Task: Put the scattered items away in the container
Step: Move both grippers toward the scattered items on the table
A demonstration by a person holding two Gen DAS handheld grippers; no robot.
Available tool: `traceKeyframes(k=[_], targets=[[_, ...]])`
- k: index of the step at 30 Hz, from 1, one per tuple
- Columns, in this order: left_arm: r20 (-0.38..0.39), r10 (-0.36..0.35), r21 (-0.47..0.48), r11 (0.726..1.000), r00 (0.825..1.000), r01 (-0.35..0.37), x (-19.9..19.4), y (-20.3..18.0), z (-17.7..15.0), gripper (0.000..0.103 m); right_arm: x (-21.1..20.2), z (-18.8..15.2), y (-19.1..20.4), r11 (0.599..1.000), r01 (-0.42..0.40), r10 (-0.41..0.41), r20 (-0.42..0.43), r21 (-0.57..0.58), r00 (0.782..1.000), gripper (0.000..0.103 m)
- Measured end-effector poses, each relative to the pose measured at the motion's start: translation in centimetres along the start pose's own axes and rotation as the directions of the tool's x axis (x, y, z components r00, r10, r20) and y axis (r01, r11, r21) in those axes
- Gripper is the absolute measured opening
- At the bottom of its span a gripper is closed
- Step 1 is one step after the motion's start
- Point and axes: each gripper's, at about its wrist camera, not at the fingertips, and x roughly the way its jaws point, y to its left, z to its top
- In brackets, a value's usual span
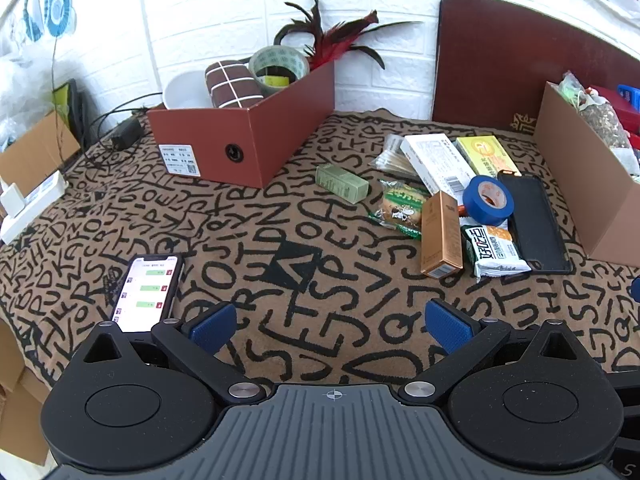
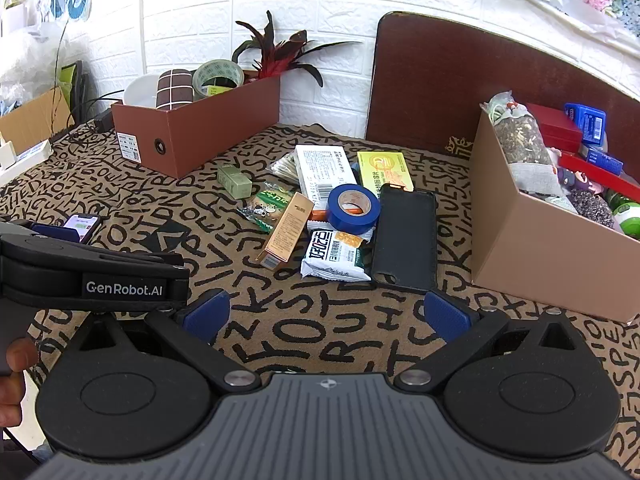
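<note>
Scattered items lie on the patterned cloth: a blue tape roll (image 1: pixel 489 200) (image 2: pixel 353 208), a black phone case (image 1: pixel 535 222) (image 2: pixel 406 238), a gold box (image 1: pixel 441 236) (image 2: pixel 286 232), a white snack packet (image 1: pixel 494 251) (image 2: pixel 335 256), a green box (image 1: pixel 341 183) (image 2: pixel 234 181), a green snack bag (image 2: pixel 267 204), a white box (image 2: pixel 324 170) and a yellow box (image 2: pixel 384 170). My left gripper (image 1: pixel 332 326) is open and empty, short of the pile. My right gripper (image 2: pixel 326 314) is open and empty, just before the phone case. The left gripper's body (image 2: pixel 92 276) shows at the left of the right wrist view.
A red-brown box (image 1: pixel 248 140) (image 2: pixel 192 128) at the back left holds a bowl, a tape roll and a checked roll. A tan box (image 1: pixel 588 184) (image 2: pixel 536 236) on the right holds several items. A lit phone (image 1: pixel 146 292) lies near the left gripper. A dark board leans on the wall.
</note>
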Motion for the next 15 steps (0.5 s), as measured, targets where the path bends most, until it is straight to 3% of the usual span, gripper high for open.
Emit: traceKeyframes(k=[15], targets=[[-0.005, -0.004, -0.004, 1.000, 1.000, 0.004, 0.27, -0.08, -0.26, 0.103, 0.71, -0.17, -0.11, 1.000, 0.001, -0.001, -0.006, -0.001, 1.000, 0.103]])
